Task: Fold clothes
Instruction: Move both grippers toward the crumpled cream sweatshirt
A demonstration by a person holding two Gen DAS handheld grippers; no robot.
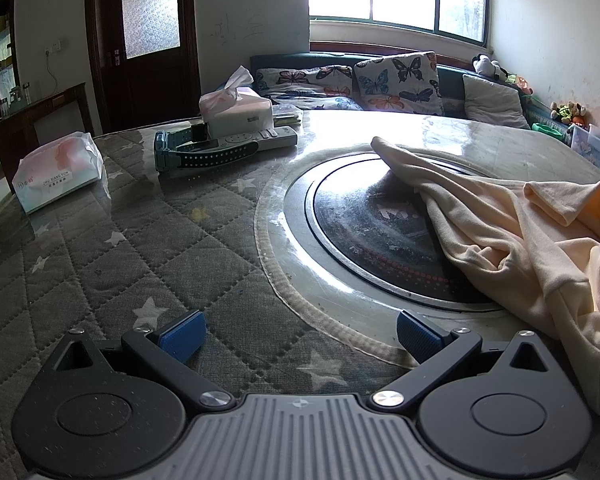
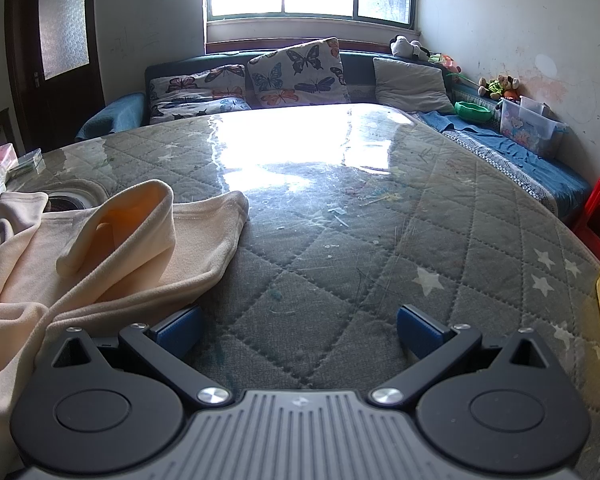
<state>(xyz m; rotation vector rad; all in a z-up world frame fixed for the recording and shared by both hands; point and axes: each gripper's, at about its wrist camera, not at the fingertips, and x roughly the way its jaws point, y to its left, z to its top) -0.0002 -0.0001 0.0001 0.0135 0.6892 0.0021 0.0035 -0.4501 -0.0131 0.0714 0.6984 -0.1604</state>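
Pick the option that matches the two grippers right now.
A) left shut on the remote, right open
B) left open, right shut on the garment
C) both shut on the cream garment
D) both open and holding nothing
D: the left gripper and the right gripper both have their blue pads spread wide apart, with the cream garment lying loose on the table.

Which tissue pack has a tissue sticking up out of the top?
The far tissue pack, standing behind the remote control, has a tissue poking up from its top. The nearer tissue pack, alone by the table's left edge, shows none.
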